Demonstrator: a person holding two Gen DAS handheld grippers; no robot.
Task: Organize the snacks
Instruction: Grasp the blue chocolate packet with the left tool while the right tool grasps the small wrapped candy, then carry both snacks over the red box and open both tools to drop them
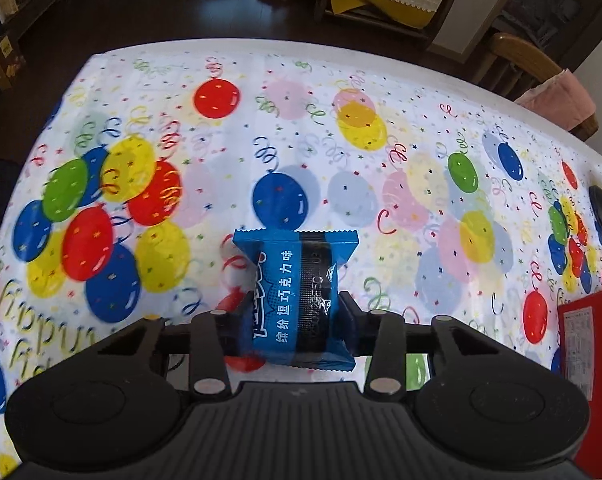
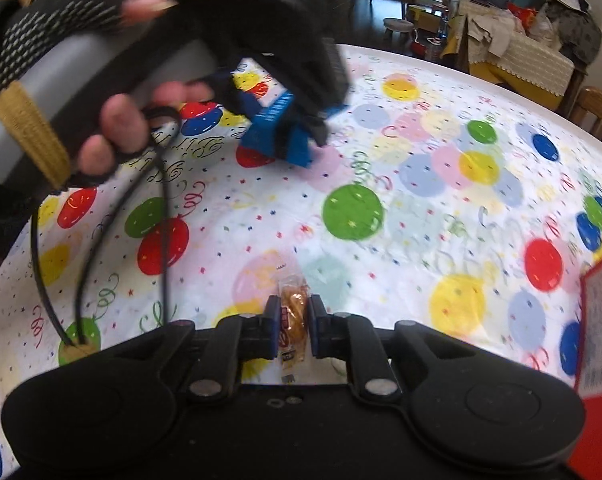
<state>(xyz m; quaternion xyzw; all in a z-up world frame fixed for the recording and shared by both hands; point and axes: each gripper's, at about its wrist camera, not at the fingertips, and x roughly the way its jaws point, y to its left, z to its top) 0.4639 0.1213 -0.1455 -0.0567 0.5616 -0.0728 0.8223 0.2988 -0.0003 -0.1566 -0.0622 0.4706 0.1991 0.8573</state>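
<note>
1. Left gripper (image 1: 293,312): jaws closed in on a blue snack packet (image 1: 297,300), pads pressing both of its sides. White Chinese lettering runs along the wrapper; a dark band sits beside it.
2. The packet's far end reaches out over the balloon-print tablecloth (image 1: 381,80). Cannot tell whether it touches the cloth.
3. Right gripper (image 2: 295,322): jaws narrow, clamped on a small clear-wrapped snack (image 2: 295,312) with a golden-brown piece inside. One end of the wrapper sticks out beyond the fingertips.
4. Right wrist view also catches the left gripper up left, blurred, the blue packet in its jaws just above the cloth.
5. A gloved hand (image 2: 101,92) with bare fingertips holds that gripper's grey handle; a black cable (image 2: 39,272) loops below.
6. A red box (image 2: 599,344) sits at the right table edge, well apart from both snacks.
</note>
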